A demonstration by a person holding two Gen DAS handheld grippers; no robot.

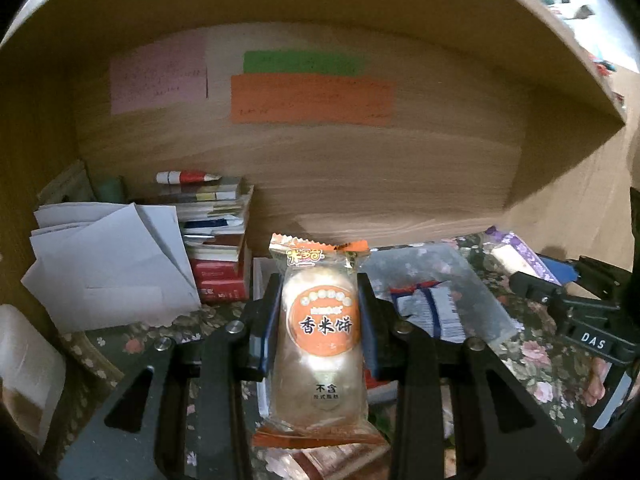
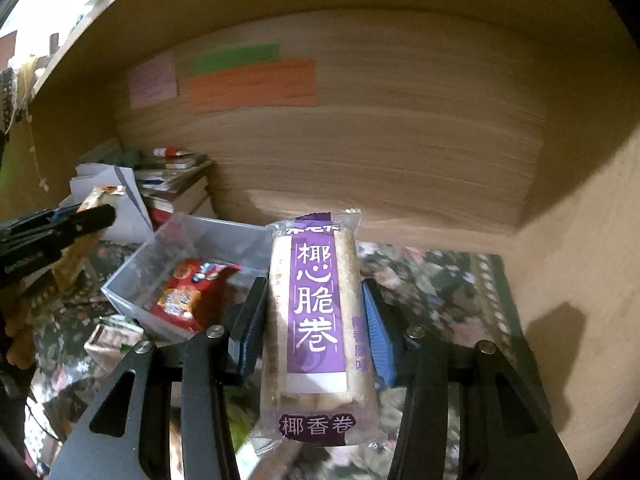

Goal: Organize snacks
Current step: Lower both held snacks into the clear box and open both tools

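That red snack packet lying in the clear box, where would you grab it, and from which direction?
Probably from above, through the open top of the clear box, since its walls block the sides. The red packet lies slanted, so pinching across its narrow width near the raised upper end looks easiest. Both grippers are full now: the left gripper holds an orange rice cake packet, the right gripper a purple roll packet.

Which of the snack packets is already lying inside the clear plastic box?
The red foil snack packet lies in the clear plastic box. The orange rice-cracker packet and the purple coconut-roll packet are each held in a claw.
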